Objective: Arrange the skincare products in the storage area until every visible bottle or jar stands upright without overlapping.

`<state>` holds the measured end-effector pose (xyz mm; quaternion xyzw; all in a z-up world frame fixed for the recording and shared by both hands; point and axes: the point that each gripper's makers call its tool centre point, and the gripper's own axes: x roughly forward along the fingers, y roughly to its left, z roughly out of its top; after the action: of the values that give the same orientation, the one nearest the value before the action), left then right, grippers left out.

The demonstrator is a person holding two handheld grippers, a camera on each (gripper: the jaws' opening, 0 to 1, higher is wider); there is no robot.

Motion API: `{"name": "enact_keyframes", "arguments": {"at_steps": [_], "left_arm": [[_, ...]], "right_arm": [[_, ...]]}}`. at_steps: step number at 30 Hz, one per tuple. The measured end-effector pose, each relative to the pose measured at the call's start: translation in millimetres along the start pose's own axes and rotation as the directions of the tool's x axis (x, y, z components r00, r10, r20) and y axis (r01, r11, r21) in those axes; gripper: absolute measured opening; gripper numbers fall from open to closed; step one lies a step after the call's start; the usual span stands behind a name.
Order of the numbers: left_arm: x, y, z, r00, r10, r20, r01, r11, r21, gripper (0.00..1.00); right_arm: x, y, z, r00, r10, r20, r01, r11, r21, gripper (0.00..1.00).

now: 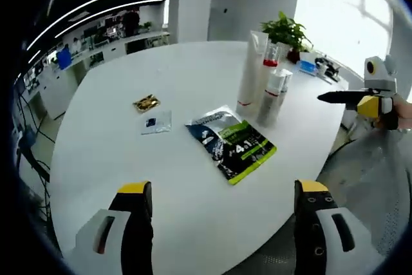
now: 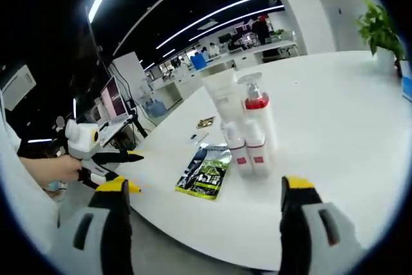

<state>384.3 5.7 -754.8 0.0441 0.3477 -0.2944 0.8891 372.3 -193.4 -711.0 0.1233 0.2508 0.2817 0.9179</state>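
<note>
A cluster of skincare bottles stands upright on the white round table (image 1: 116,159): a tall white tube (image 1: 250,72), a pump bottle with a red collar (image 1: 272,56) and a short white bottle with a red band (image 1: 273,98). In the right gripper view the same tube (image 2: 222,98), pump bottle (image 2: 256,117) and two short bottles (image 2: 249,152) stand close together. A green and black sachet pack (image 1: 233,143) lies flat in front of them. My left gripper (image 1: 223,188) is open over the near table edge. My right gripper (image 2: 205,185) is open, off the table's side.
A small clear sachet (image 1: 156,122) and a gold one (image 1: 147,102) lie left of the pack. A potted plant (image 1: 287,30) and small items (image 1: 318,66) sit at the far edge. The right gripper (image 1: 358,100) shows beside the table; the left gripper (image 2: 119,165) is held by a hand.
</note>
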Motion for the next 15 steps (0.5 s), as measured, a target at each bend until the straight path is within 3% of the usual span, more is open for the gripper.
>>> {"name": "enact_keyframes", "arguments": {"at_steps": [10,15], "left_arm": [[-18,5.2,2.5,0.998,0.018,0.059,-0.016,0.999,-0.038,0.96],[-23,11.5,-2.6,0.998,0.039,0.056,-0.036,0.998,-0.059,0.97]], "right_arm": [[0,0,-0.1,1.000,-0.006,-0.003,0.006,1.000,-0.011,0.99],[-1,-1,-0.2,1.000,-0.008,-0.001,0.008,1.000,-0.003,1.00]]}}
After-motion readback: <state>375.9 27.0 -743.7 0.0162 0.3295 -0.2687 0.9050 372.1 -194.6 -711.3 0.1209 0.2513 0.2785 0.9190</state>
